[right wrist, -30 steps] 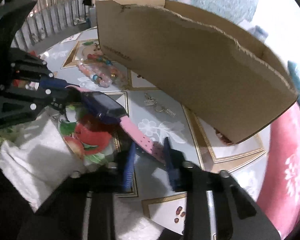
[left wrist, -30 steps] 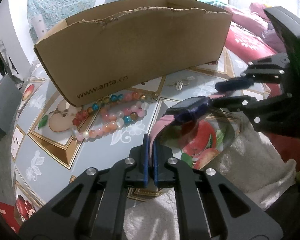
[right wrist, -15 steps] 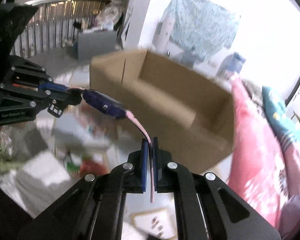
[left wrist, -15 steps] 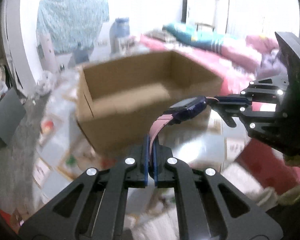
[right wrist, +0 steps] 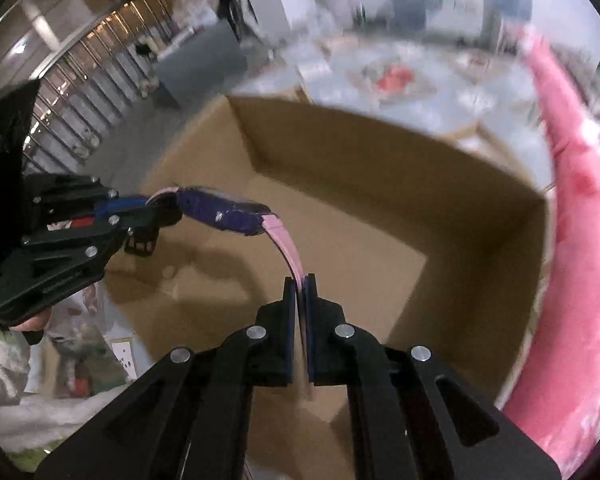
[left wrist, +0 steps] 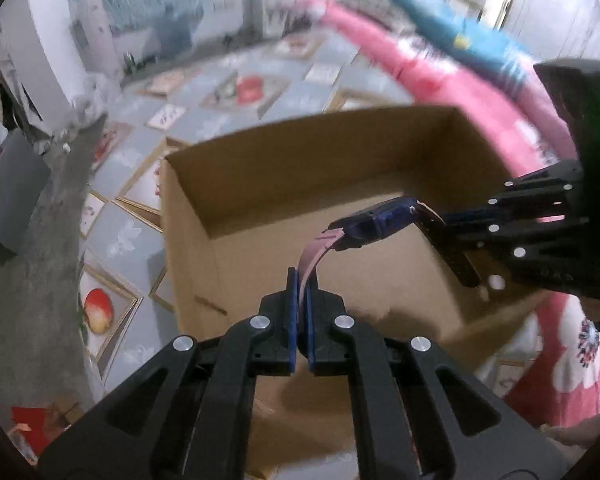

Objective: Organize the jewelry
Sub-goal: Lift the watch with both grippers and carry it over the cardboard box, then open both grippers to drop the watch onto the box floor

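2 grippers carry a watch over an open cardboard box, each pinching 1 end of its pink strap. The left gripper has its jaws pressed tight on the strap end nearest its camera; the right gripper clamps the opposite end, so the dark blue case hangs between them, above the box floor and clear of the walls. Nothing else is visible inside the box. Doing this step well likely means lowering both ends together, keeping the strap slack, and releasing only once the case is close to the cardboard, so the watch neither drops nor snags the rim.
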`<move>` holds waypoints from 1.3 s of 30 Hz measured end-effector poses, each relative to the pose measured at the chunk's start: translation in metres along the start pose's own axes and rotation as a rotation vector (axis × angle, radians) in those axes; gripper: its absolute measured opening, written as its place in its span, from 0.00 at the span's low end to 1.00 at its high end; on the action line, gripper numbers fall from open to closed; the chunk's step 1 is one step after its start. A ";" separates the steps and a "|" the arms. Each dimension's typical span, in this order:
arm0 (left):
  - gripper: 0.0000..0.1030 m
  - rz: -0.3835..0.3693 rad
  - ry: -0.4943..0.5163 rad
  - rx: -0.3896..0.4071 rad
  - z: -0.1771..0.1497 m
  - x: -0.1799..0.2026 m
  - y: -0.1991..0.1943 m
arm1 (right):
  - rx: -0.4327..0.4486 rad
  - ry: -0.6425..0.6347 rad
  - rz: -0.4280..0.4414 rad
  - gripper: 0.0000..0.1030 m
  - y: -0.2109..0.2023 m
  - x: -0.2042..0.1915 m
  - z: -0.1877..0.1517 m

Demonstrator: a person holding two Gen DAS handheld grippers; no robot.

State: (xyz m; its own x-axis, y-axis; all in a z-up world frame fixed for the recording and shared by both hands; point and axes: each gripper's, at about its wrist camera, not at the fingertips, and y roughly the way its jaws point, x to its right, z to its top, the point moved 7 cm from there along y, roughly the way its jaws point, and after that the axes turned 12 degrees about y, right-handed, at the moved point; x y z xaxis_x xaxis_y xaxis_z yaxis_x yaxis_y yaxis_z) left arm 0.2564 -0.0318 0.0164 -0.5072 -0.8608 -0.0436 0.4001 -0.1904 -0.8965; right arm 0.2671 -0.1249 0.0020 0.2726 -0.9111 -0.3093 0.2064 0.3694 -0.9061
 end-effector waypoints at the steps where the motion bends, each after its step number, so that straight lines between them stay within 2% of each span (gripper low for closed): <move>1: 0.03 -0.020 -0.011 -0.052 0.004 -0.005 0.015 | -0.031 0.009 -0.002 0.05 0.010 0.003 0.004; 4: 0.03 -0.057 -0.045 -0.167 0.007 -0.016 0.047 | -0.131 0.056 -0.020 0.05 0.041 0.014 0.020; 7: 0.05 -0.080 -0.071 -0.250 0.013 -0.025 0.073 | -0.186 0.086 -0.055 0.06 0.058 0.024 0.024; 10: 0.09 -0.052 -0.076 -0.279 0.021 -0.031 0.089 | -0.193 0.086 -0.098 0.07 0.066 0.028 0.033; 12: 0.17 -0.038 -0.085 -0.275 0.027 -0.035 0.091 | -0.175 0.063 -0.111 0.09 0.067 0.027 0.043; 13: 0.20 -0.043 -0.090 -0.269 0.029 -0.035 0.091 | -0.157 0.054 -0.131 0.17 0.066 0.026 0.044; 14: 0.26 -0.055 -0.099 -0.254 0.032 -0.035 0.090 | -0.139 0.048 -0.146 0.24 0.064 0.026 0.046; 15: 0.31 -0.054 -0.102 -0.239 0.034 -0.036 0.088 | -0.115 0.035 -0.156 0.25 0.061 0.024 0.049; 19: 0.41 -0.033 -0.091 -0.170 0.045 -0.036 0.078 | -0.051 -0.011 -0.202 0.26 0.053 0.020 0.055; 22: 0.48 -0.021 -0.088 -0.103 0.050 -0.034 0.064 | -0.016 -0.026 -0.204 0.26 0.045 0.024 0.059; 25: 0.56 0.017 -0.072 -0.008 0.055 -0.034 0.039 | 0.048 -0.038 -0.194 0.26 0.028 0.017 0.062; 28: 0.66 0.033 -0.052 0.117 0.051 -0.030 -0.008 | 0.155 -0.043 -0.139 0.26 -0.020 0.006 0.050; 30: 0.76 0.039 -0.048 0.199 0.042 -0.028 -0.043 | 0.219 -0.040 -0.092 0.28 -0.050 -0.001 0.038; 32: 0.81 0.042 -0.057 0.284 0.024 -0.025 -0.081 | 0.305 -0.030 -0.036 0.37 -0.087 -0.007 0.014; 34: 0.82 0.048 -0.072 0.345 0.003 -0.023 -0.109 | 0.376 -0.036 0.018 0.41 -0.115 -0.015 -0.016; 37: 0.85 0.060 -0.107 0.394 -0.038 -0.018 -0.134 | 0.442 -0.045 0.055 0.47 -0.136 -0.023 -0.068; 39: 0.86 0.088 -0.138 0.394 -0.071 -0.014 -0.138 | 0.465 -0.035 0.070 0.53 -0.135 -0.024 -0.106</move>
State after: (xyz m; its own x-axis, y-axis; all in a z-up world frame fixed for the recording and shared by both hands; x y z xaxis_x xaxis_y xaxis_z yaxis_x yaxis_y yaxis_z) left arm 0.1540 0.0404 0.1090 -0.3614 -0.9320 -0.0291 0.7120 -0.2557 -0.6540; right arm 0.1334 -0.1727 0.1013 0.3311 -0.8772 -0.3477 0.5835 0.4800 -0.6551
